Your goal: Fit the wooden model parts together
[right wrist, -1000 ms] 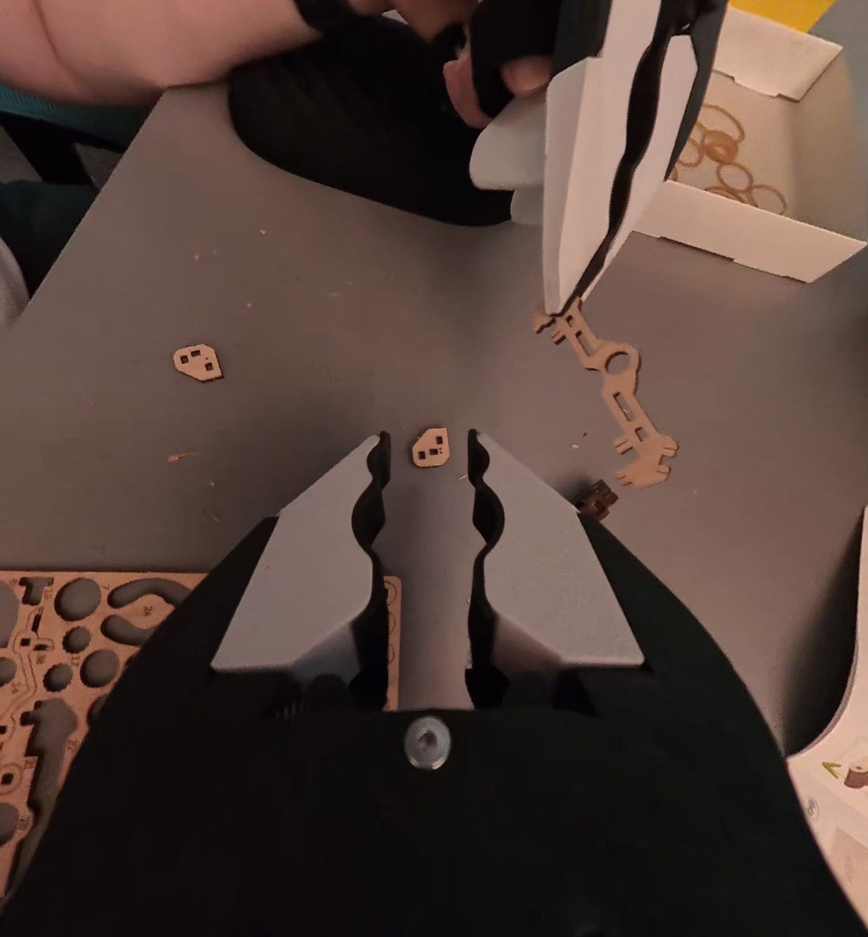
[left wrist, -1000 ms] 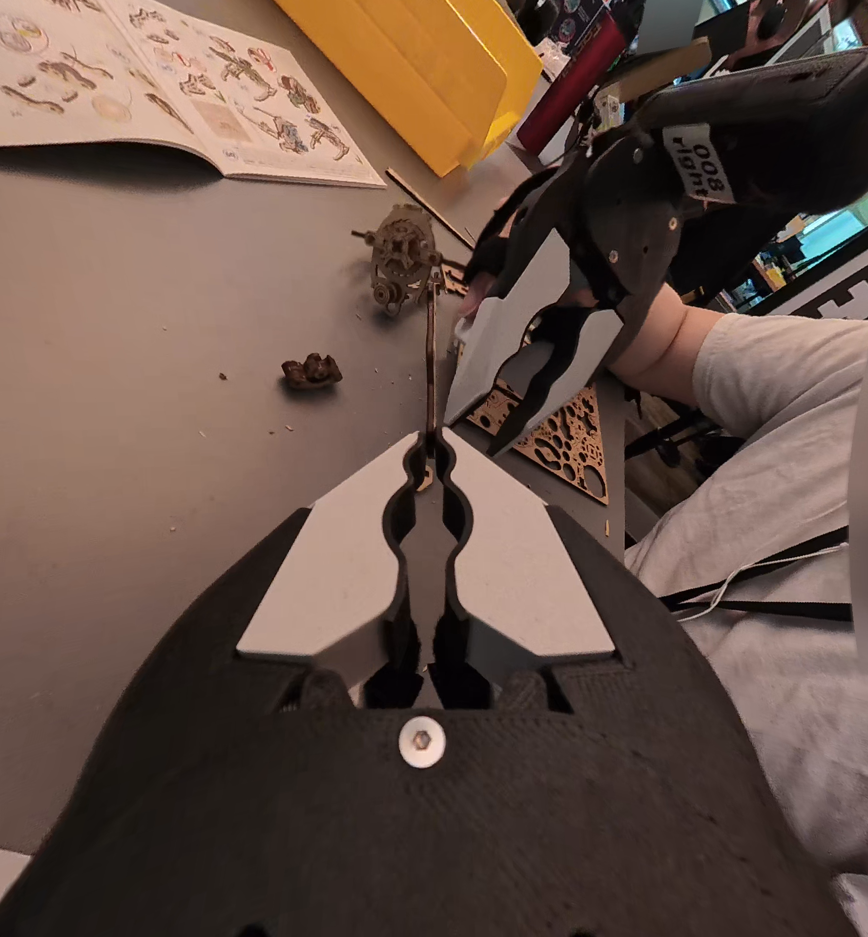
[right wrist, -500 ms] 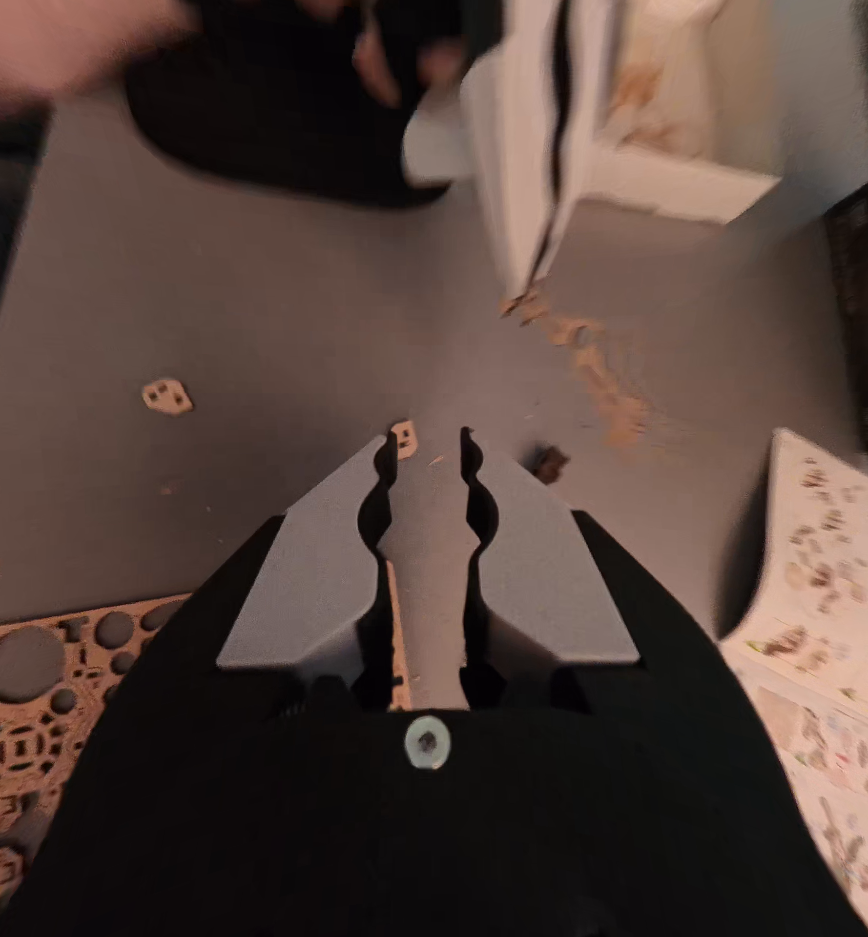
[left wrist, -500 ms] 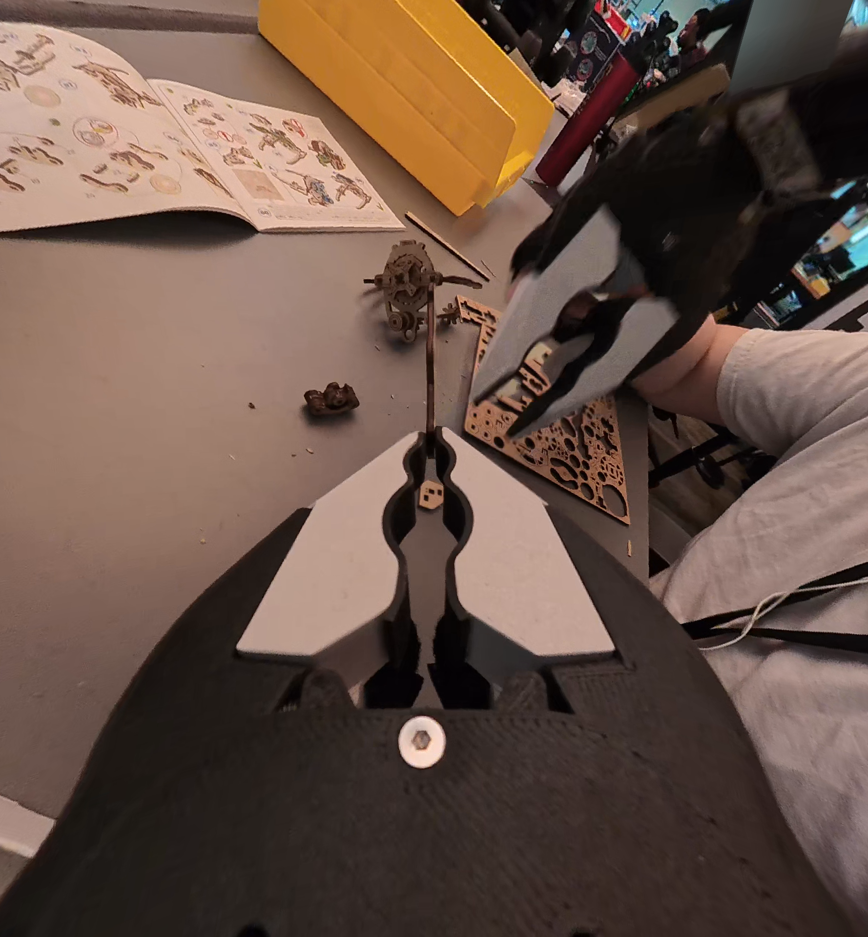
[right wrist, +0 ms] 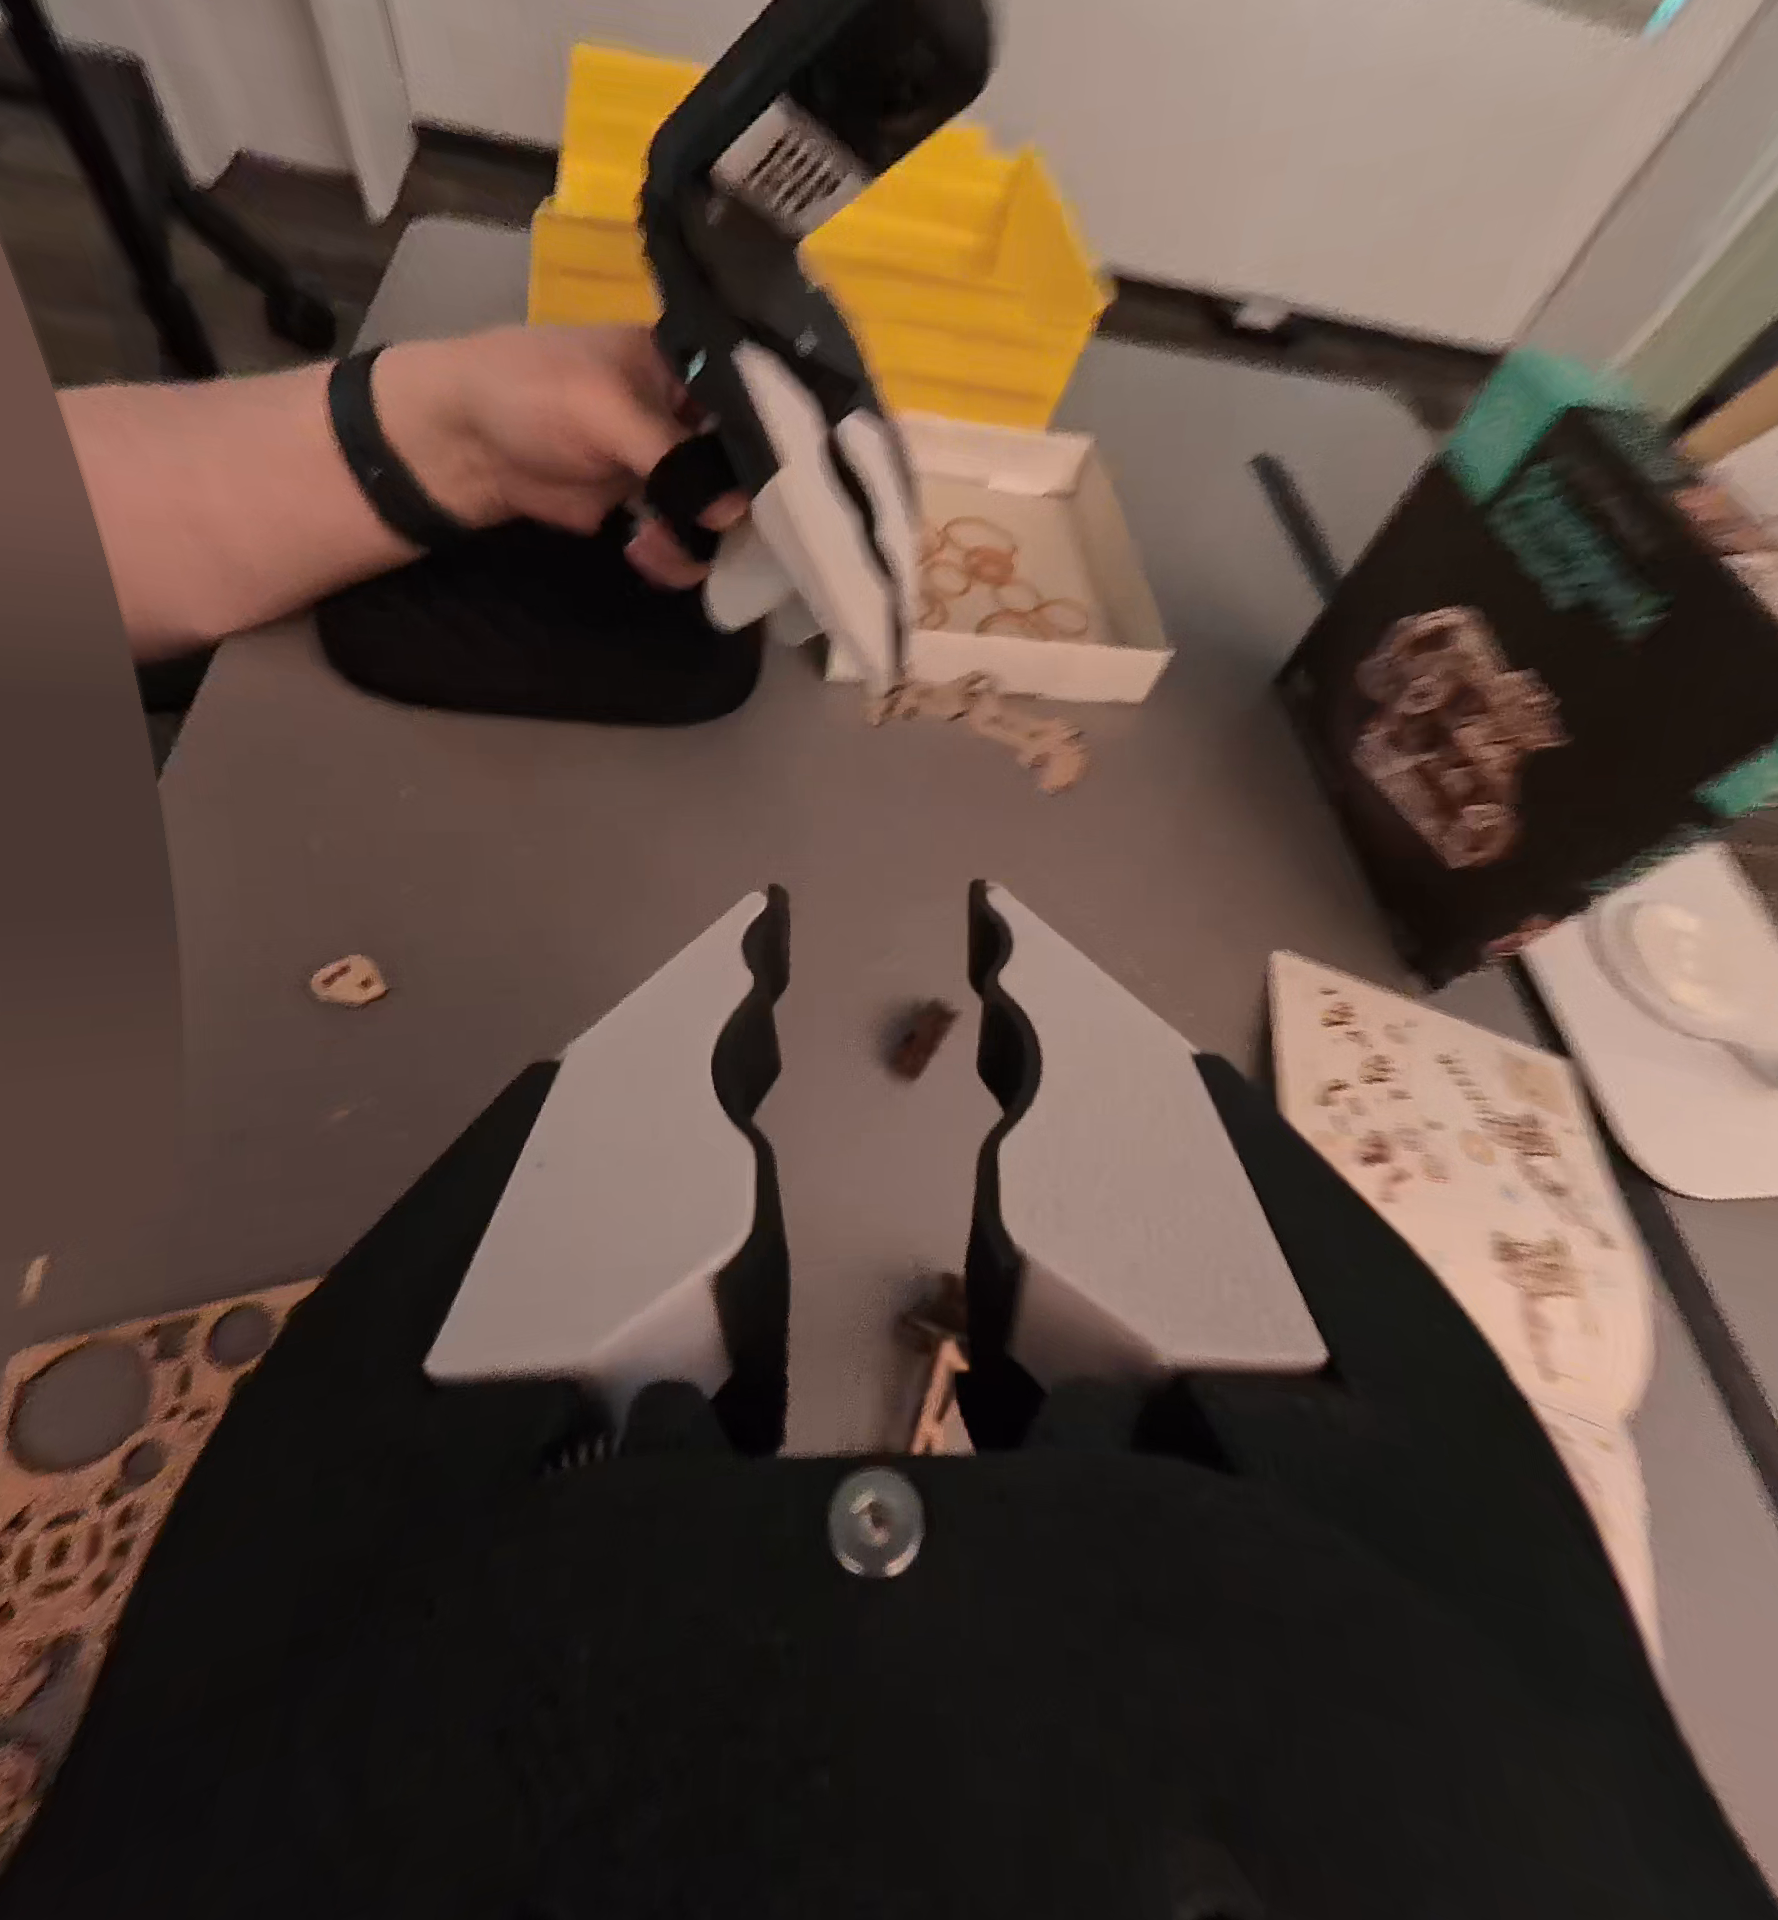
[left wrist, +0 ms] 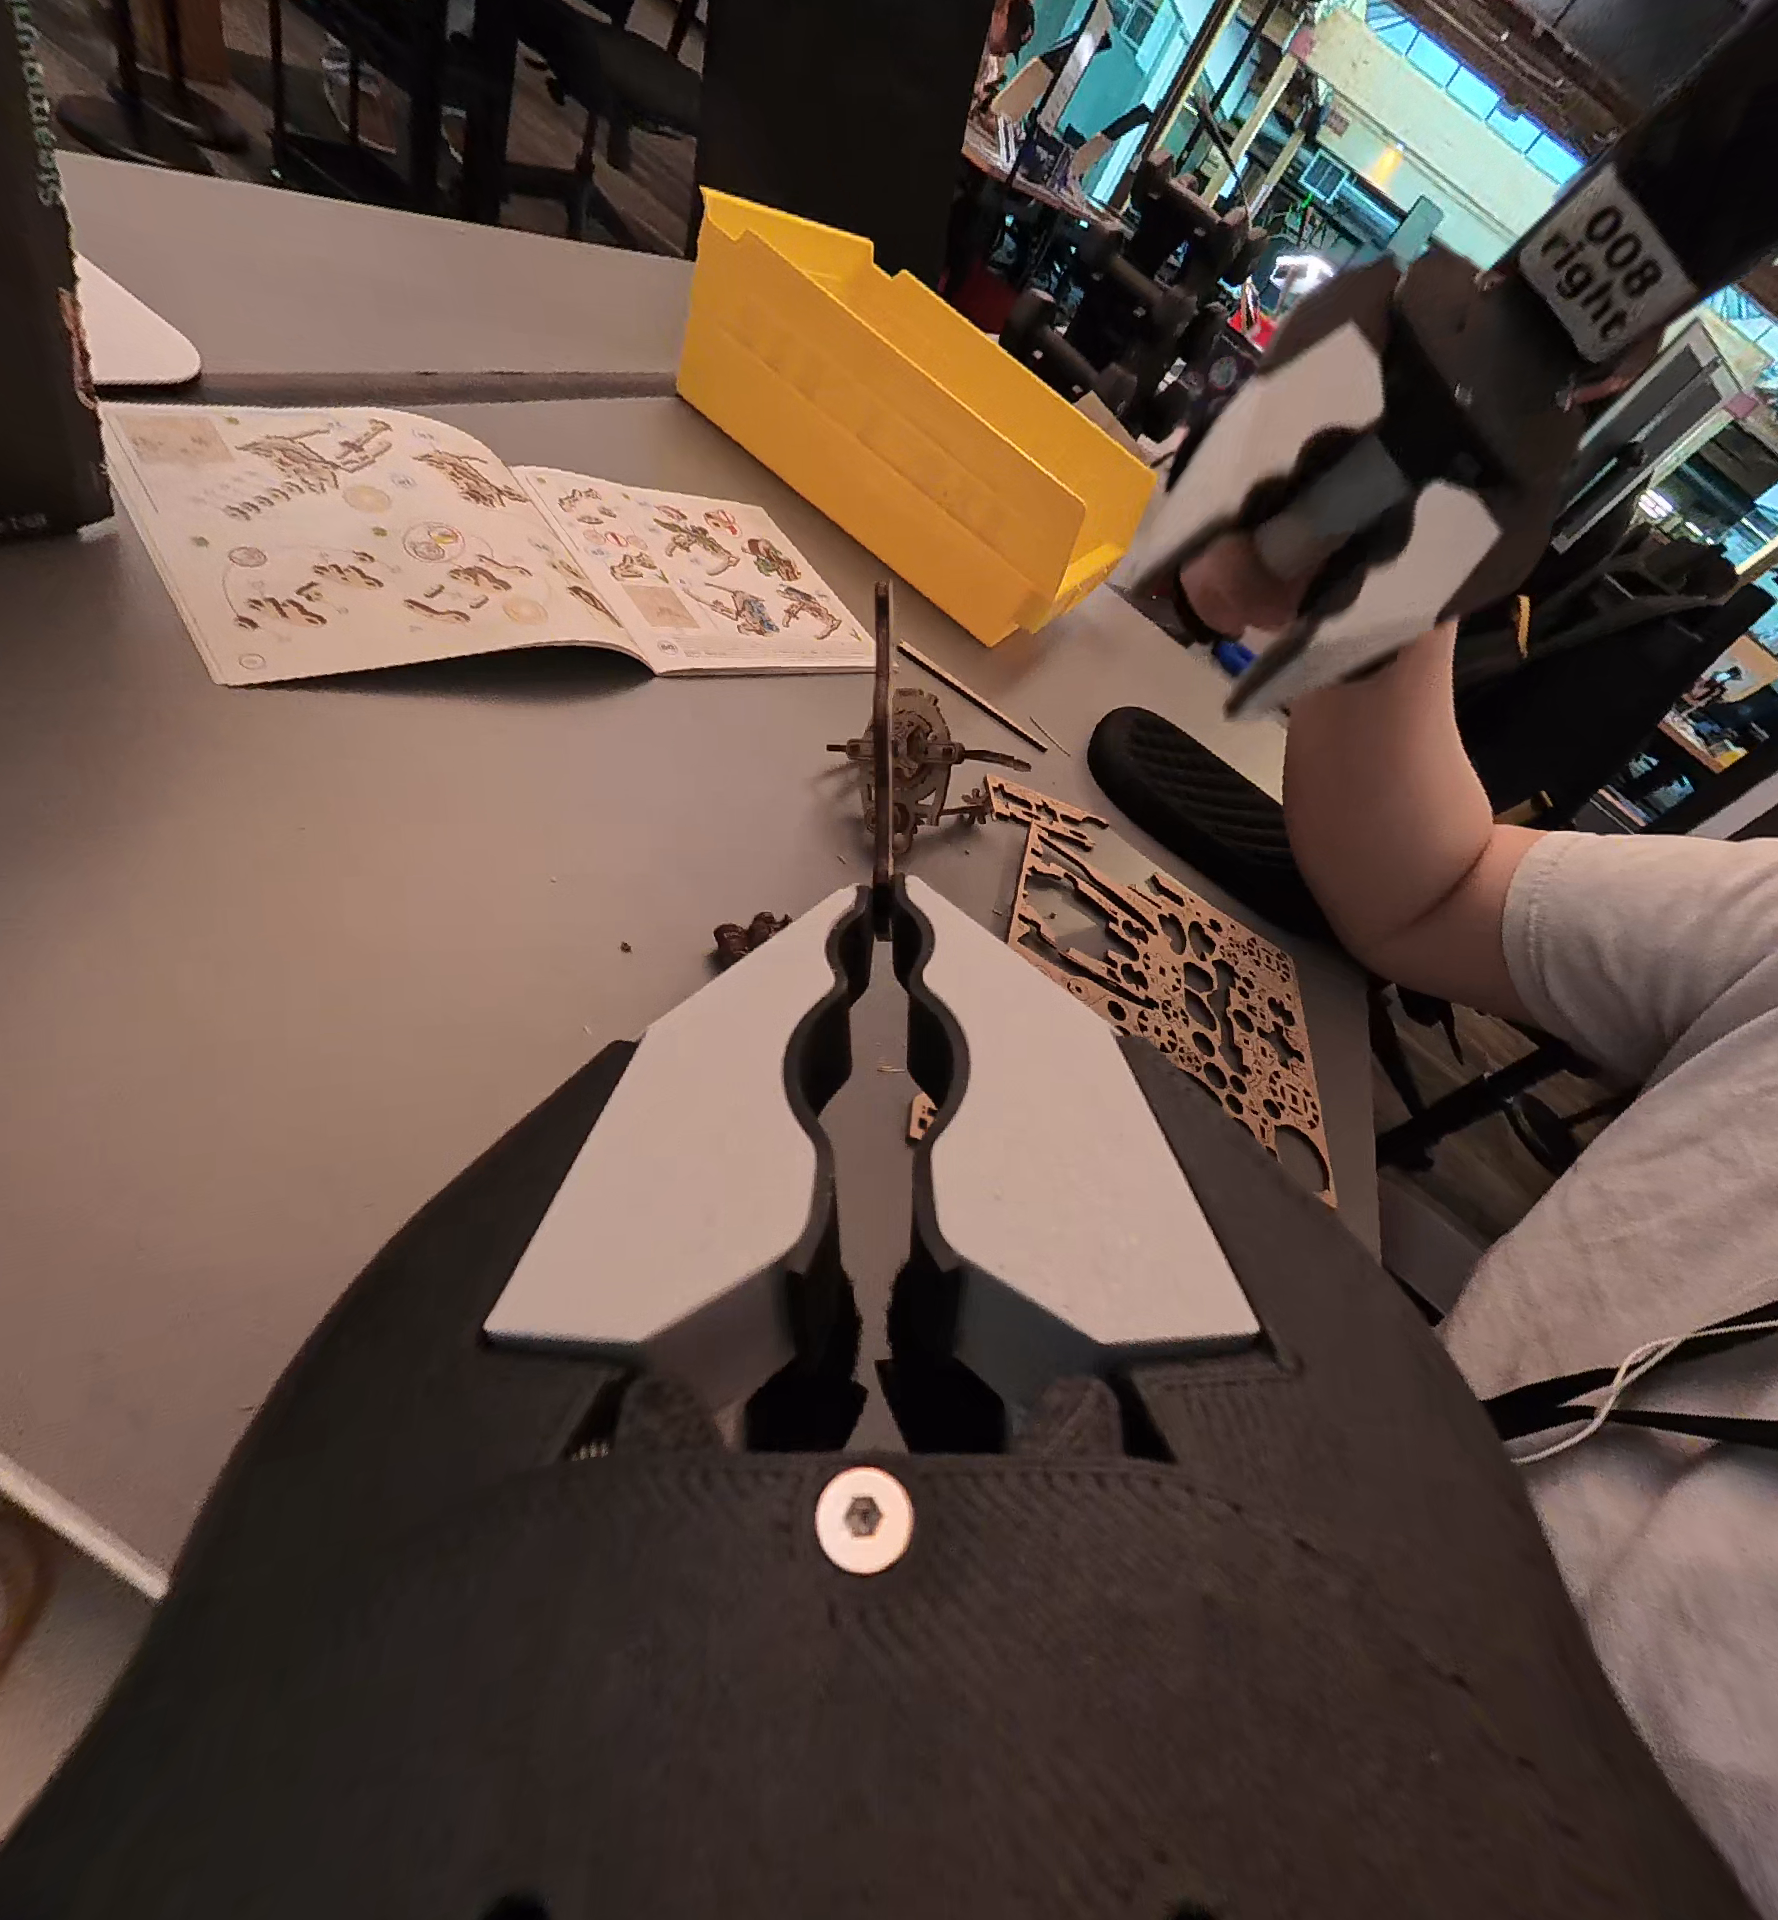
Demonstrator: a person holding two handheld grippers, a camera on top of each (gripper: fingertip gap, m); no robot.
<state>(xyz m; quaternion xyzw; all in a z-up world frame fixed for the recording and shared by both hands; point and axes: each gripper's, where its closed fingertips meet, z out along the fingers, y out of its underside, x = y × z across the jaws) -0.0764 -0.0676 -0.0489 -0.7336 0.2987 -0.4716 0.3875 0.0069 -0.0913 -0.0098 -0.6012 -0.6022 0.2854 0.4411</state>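
My left gripper (left wrist: 880, 902) is shut on a long flat wooden part (left wrist: 882, 727), seen edge-on and sticking out past the tips. In the right wrist view the left gripper (right wrist: 895, 665) holds this notched tan part (right wrist: 978, 717) low over the grey table; the view is blurred. My right gripper (right wrist: 877, 894) is open and empty, raised above the table; it also shows in the left wrist view (left wrist: 1191, 644), up at the right. A partly built model (left wrist: 906, 769) stands beyond the held part. A small dark wooden piece (right wrist: 921, 1034) lies below the right jaws.
A punched wooden sheet (left wrist: 1165, 956) lies at the table's right edge. An open instruction booklet (left wrist: 449, 551), a yellow bin (left wrist: 895, 416), a white box of rubber bands (right wrist: 1051, 644), the kit box (right wrist: 1550, 675), a black pad (right wrist: 532, 644) and a small tan piece (right wrist: 348, 982) lie around. Left tips to right tips: about 11 cm. From either gripper's tips it is about 20 cm to the small tan piece (right wrist: 348, 982).
My right gripper has lifted up and away from the table, still open. My left gripper has tilted up with the wooden part still held.
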